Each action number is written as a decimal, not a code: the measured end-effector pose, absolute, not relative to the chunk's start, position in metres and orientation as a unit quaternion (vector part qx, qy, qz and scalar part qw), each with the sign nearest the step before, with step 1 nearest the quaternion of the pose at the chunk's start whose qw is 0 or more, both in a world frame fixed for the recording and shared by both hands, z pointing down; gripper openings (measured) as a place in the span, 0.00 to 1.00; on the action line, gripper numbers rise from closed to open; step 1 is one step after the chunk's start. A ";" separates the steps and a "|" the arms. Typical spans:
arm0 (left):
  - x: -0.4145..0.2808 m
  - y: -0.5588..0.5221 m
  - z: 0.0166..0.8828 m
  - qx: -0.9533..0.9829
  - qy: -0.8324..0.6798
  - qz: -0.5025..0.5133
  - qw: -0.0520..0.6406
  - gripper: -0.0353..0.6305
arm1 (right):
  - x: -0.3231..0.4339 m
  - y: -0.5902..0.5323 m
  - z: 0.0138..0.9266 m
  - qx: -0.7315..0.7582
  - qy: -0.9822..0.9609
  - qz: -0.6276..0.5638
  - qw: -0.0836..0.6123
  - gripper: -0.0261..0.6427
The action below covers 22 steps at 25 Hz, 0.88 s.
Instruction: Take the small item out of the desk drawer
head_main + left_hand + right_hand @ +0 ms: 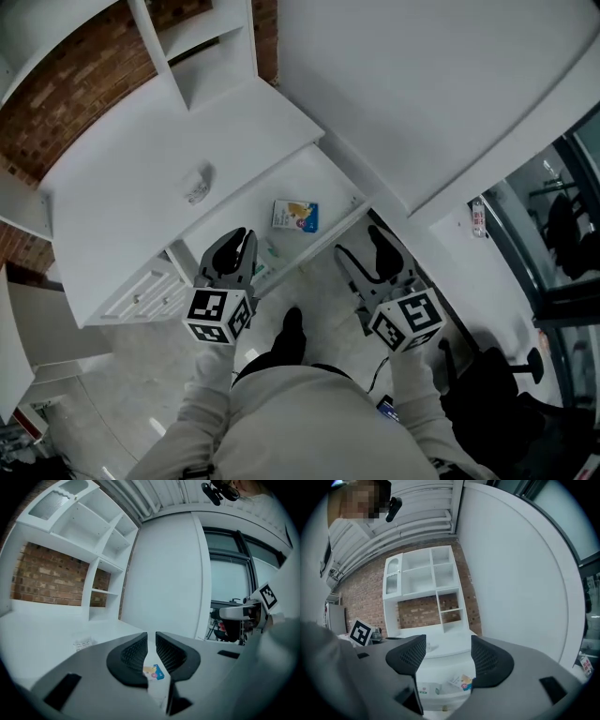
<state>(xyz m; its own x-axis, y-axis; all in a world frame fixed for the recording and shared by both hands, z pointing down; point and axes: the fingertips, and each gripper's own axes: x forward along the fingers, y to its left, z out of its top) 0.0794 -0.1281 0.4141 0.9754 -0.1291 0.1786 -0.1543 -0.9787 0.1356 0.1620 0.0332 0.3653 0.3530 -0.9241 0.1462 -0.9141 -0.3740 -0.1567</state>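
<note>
The white desk's drawer (330,180) stands pulled out. In it lies a small colourful packet (295,216), also seen between the jaws in the left gripper view (155,672) and the right gripper view (464,682). A small white-and-green box (267,251) (426,688) lies near the drawer's front edge. My left gripper (236,242) (151,639) hovers over the drawer's front left, its jaws drawn to a slit with nothing in it. My right gripper (364,246) (448,646) hangs just off the drawer's front right corner, open and empty, facing the drawer.
A small clear item (197,185) lies on the desk top (187,131). A white shelf unit (202,47) stands at the back, against a brick wall. A low drawer cabinet (145,291) sits under the desk's left side. A dark office chair (492,375) is at the right.
</note>
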 end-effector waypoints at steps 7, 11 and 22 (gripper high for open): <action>0.093 -0.160 0.421 0.988 -0.092 0.085 0.088 0.12 | 0.188 -0.009 0.380 -0.798 0.588 -0.129 -0.001 0.52; 0.094 -0.174 0.421 0.986 -0.111 0.085 0.092 0.12 | 0.197 -0.033 0.385 -0.782 0.608 -0.136 -0.023 0.54; 0.099 -0.210 0.425 0.968 -0.206 0.083 0.113 0.12 | 0.230 -0.097 0.420 -0.669 0.713 -0.169 -0.127 0.58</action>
